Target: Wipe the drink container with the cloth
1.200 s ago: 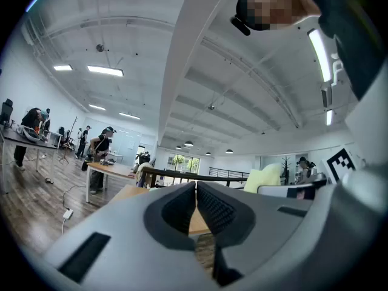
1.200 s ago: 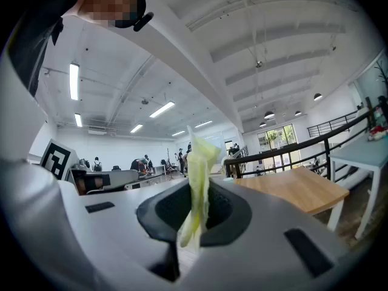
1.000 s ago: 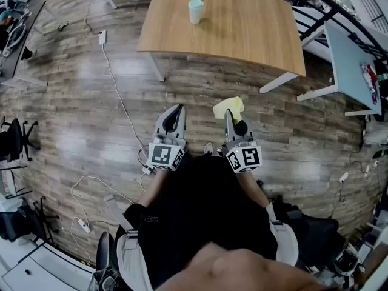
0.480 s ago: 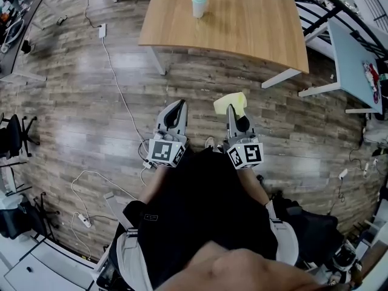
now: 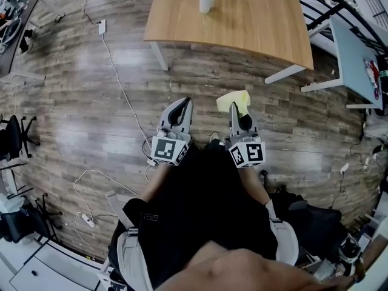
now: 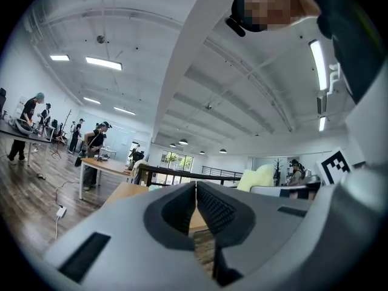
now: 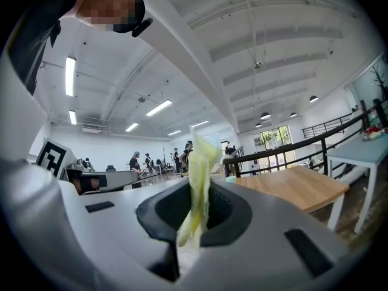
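The drink container (image 5: 207, 0), a pale cup with a teal lid, stands on the far side of the wooden table (image 5: 254, 26). A yellow cloth (image 5: 233, 102) sticks up from my right gripper (image 5: 233, 110), whose jaws are shut on it; the cloth (image 7: 197, 180) also shows pinched between the jaws of my right gripper (image 7: 195, 208) in the right gripper view. My left gripper (image 5: 182, 105) is held beside it over the floor, jaws shut with nothing between them. Both grippers are well short of the table. The left gripper (image 6: 195, 208) points towards the table edge (image 6: 124, 193).
A white cable (image 5: 118, 90) with a power strip runs over the plank floor at left. A pale blue table (image 5: 357, 56) stands at right behind white table legs (image 5: 288, 74). Office chairs (image 5: 12, 141) sit at the left edge. Several people stand far off in the left gripper view.
The table and cup have shifted slightly right and up in the head view as I move towards it. Both grippers keep their hold and spacing.
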The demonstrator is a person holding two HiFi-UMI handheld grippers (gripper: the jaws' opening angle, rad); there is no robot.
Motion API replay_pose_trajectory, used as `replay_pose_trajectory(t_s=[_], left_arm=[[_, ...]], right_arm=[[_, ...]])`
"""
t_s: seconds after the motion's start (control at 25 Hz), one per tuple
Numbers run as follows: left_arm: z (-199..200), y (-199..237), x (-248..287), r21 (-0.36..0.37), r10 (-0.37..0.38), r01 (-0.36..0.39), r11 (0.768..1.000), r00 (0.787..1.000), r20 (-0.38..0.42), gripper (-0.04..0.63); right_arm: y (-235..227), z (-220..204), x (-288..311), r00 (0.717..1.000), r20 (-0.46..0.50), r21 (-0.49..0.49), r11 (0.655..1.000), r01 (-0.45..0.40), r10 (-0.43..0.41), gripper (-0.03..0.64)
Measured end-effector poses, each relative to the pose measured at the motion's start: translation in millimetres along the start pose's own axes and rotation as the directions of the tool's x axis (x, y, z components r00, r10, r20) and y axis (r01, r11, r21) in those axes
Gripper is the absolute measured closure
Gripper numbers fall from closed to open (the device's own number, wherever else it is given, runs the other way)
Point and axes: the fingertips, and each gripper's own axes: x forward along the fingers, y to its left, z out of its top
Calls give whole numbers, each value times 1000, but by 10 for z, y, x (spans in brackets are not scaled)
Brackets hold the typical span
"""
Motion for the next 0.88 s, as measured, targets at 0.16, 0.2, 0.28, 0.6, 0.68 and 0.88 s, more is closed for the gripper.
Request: replay_pose_trajectory(t_s=[0.16, 0.2, 0.28, 0.6, 0.68, 0.88], left_arm=[[7, 137, -31, 11, -22, 22, 1000, 1000, -9, 571], [10, 161, -40, 12, -23, 23, 1000, 1000, -8, 571], [7, 192, -59, 14, -25, 26, 1000, 1000, -12, 571], [-62, 290, 165, 3, -27, 27, 1000, 999, -31, 571], [-105, 328, 250, -4, -21, 21, 1000, 999, -36, 571], [-90, 425, 530, -5, -24, 24, 1000, 999, -37, 571]], right_arm=[[137, -74, 62, 1000, 1, 8, 1000, 14, -14, 573], [161, -83, 73, 1000, -1, 5, 1000, 16, -16, 574], [192, -98, 84, 1000, -4, 5, 1000, 18, -18, 572], [67, -142, 330, 1000, -6, 10, 1000, 12, -12, 572], [6, -169, 414, 1000, -7, 16, 1000, 9, -9, 572], [-142, -138, 672, 1000, -7, 15, 1000, 8, -8, 572]])
